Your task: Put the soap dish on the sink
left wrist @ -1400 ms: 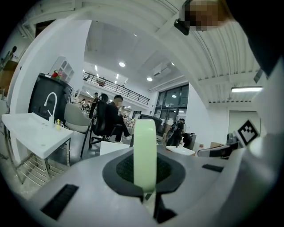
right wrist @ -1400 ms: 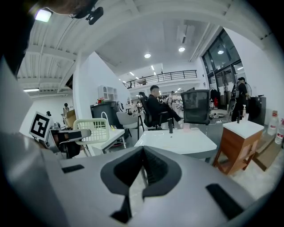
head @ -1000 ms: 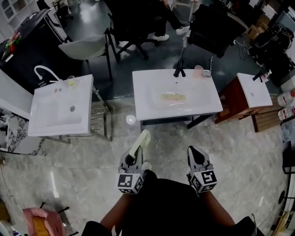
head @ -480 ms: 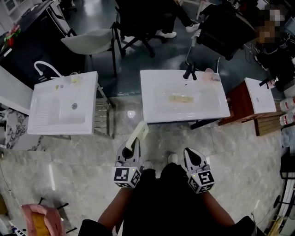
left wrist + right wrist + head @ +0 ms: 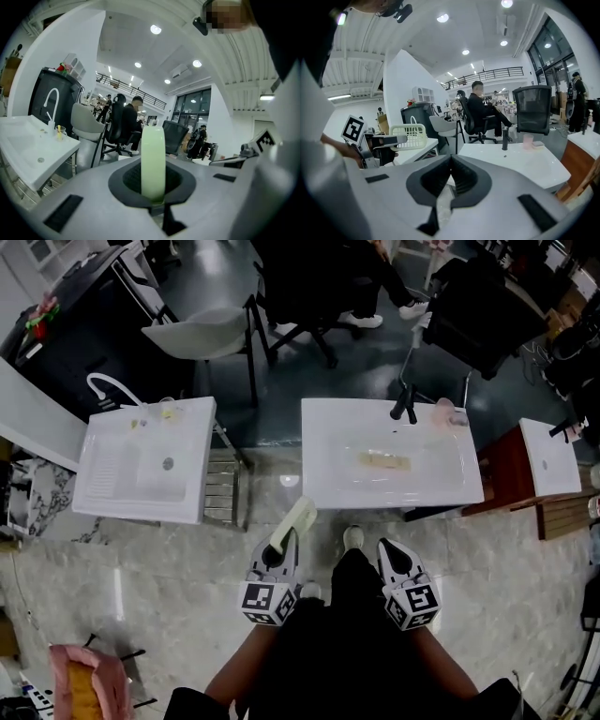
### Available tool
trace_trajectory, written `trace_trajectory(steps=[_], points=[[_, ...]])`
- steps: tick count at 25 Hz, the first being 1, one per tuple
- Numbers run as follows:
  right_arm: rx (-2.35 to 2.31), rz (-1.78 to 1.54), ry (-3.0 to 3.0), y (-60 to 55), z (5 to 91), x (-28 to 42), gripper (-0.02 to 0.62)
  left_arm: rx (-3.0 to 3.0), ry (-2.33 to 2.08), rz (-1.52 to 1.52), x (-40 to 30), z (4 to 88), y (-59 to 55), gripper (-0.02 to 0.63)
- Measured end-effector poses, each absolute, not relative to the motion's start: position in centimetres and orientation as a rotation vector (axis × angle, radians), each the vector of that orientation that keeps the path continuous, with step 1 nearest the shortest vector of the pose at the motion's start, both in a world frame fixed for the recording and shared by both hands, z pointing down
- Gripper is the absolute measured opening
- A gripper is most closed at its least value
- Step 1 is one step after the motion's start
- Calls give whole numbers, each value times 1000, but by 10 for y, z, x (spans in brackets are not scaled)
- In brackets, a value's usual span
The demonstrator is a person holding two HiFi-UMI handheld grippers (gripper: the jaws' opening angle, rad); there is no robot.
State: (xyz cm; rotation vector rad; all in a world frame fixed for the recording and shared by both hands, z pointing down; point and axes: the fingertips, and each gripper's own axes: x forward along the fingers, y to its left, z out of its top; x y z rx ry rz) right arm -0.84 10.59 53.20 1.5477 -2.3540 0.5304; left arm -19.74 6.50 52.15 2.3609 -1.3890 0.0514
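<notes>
A pale green soap dish [image 5: 292, 524] stands on edge between the jaws of my left gripper [image 5: 280, 546], which is shut on it. In the left gripper view the dish [image 5: 153, 159] rises upright out of the closed pads. My right gripper [image 5: 393, 551] is beside it, shut with nothing in it; its pads meet in the right gripper view [image 5: 450, 174]. The white sink [image 5: 328, 432] with a black faucet [image 5: 404, 405] stands just ahead of both grippers, and also shows in the right gripper view as a white sink [image 5: 520, 164]. Neither gripper is over it.
A second white sink [image 5: 192, 465] with a white faucet stands to the left. A pink cup [image 5: 457, 412] sits by the black faucet, a yellowish object [image 5: 384, 460] in the basin. Office chairs and a seated person are behind; a wooden cabinet [image 5: 497, 474] is at the right.
The sinks have come nearer in the head view as I walked towards them. Both grippers travelled along, and the left one kept the soap dish.
</notes>
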Motion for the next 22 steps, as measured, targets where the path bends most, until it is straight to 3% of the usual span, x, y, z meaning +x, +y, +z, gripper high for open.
trace_trajectory(steps=[22], points=[[1476, 525, -2514, -106, 520, 115, -2, 2212, -1294, 253, -33, 592, -127, 20]])
